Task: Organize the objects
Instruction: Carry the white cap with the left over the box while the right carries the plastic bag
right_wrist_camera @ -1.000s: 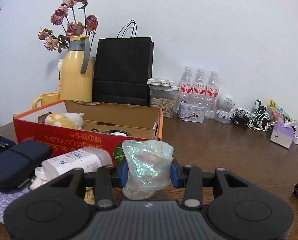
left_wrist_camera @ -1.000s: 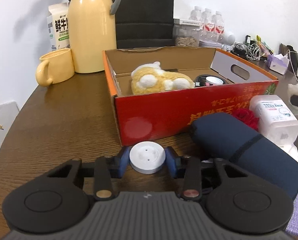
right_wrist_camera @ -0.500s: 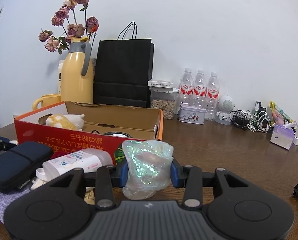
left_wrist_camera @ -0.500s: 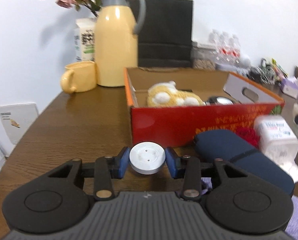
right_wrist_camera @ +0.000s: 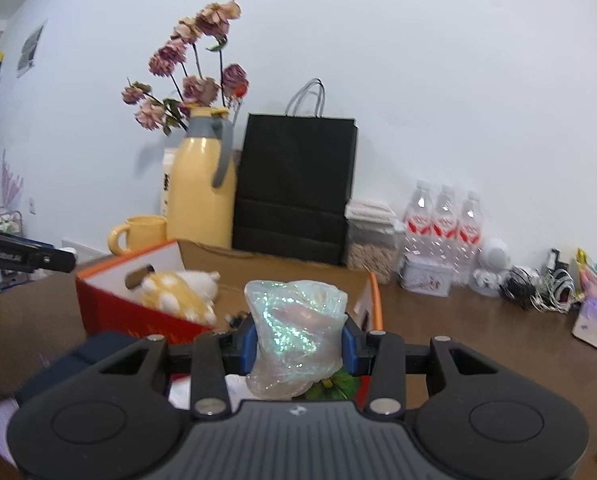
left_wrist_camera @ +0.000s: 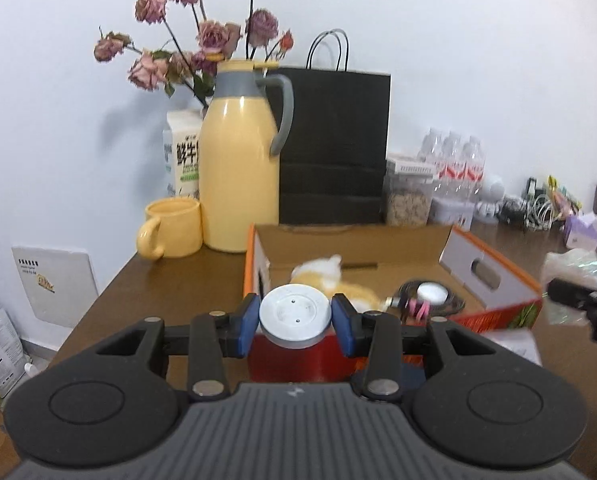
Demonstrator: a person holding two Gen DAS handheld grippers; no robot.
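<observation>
Cardboard box (left_wrist_camera: 490, 276) sits open on the bench (left_wrist_camera: 170, 280), already holding a plush toy (right_wrist_camera: 178, 294). My right tongs (right_wrist_camera: 298, 344) pinch a shimmery bag (right_wrist_camera: 296, 336), my left tongs (left_wrist_camera: 294, 320) clamp a white disc (left_wrist_camera: 295, 314), both raised near the box's rim, probably for dropping in.

Brown wooden table (left_wrist_camera: 178, 280), red cardboard box (left_wrist_camera: 498, 316), yellow jug (left_wrist_camera: 238, 176), mug (left_wrist_camera: 174, 226)

White round disc (left_wrist_camera: 295, 315), flat face up, clamped at its rim above the near wall of the red cardboard box (left_wrist_camera: 498, 280). Crumpled iridescent plastic bag (right_wrist_camera: 296, 336), upright, pinched at both sides near the box's right end. Yellow-and-white plush toy (left_wrist_camera: 330, 280) lies inside, left of a black coiled cable (left_wrist_camera: 430, 298).
</observation>
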